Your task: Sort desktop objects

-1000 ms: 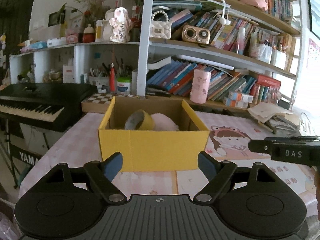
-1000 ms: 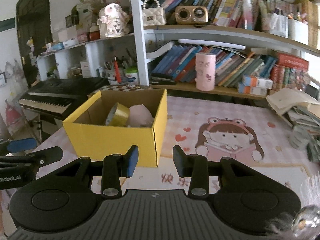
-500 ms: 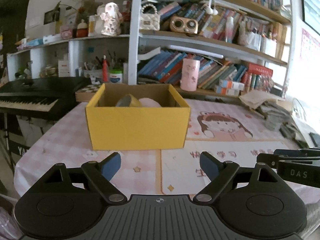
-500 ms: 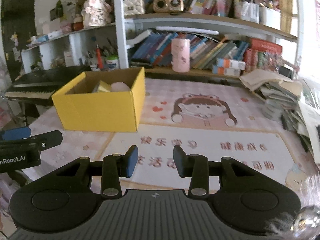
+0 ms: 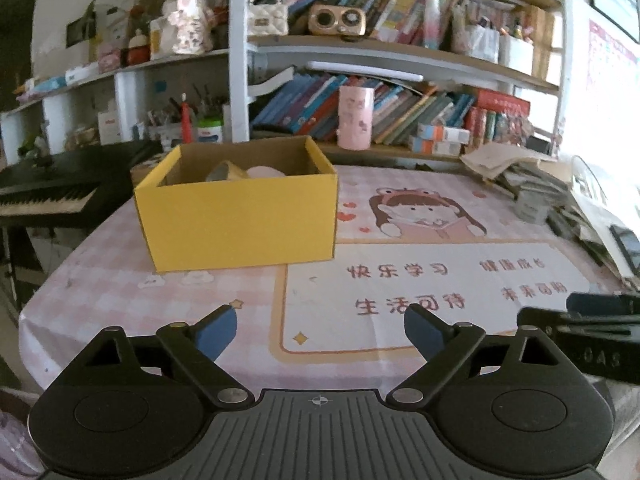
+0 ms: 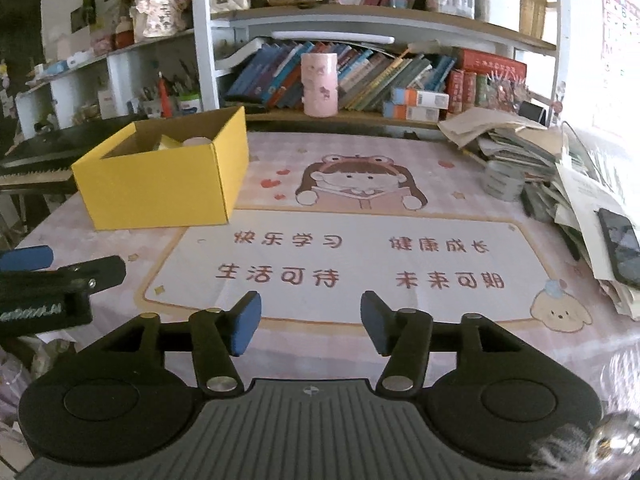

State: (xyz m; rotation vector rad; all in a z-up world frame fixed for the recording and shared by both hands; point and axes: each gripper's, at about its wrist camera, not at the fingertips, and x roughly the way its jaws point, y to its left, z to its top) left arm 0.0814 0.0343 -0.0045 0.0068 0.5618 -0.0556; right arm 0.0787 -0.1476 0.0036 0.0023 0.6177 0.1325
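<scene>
A yellow cardboard box (image 5: pixel 240 216) stands on the pink table mat (image 5: pixel 420 292), toward the far left; it also shows at the left in the right wrist view (image 6: pixel 160 188). Inside it lie a roll of yellowish tape (image 5: pixel 224 170) and a pale pink round thing (image 5: pixel 266 171). My left gripper (image 5: pixel 320 330) hangs over the near edge of the table, well short of the box, its jaws opening wide with nothing between them. My right gripper (image 6: pixel 310 322) is over the mat's near edge, its jaws opening, also with nothing between them.
A heap of papers and booklets (image 6: pixel 560 168) with a phone (image 6: pixel 620 248) and a grey tape roll (image 6: pixel 504 180) fills the table's right side. A pink cup (image 6: pixel 319 84) stands at the back by the bookshelves (image 6: pixel 400 24). A black keyboard (image 5: pixel 48 192) sits left of the table.
Both grippers have drawn back from the box toward the near edge of the table, so it looks smaller and farther. The right jaws have spread apart; the left have widened a little.
</scene>
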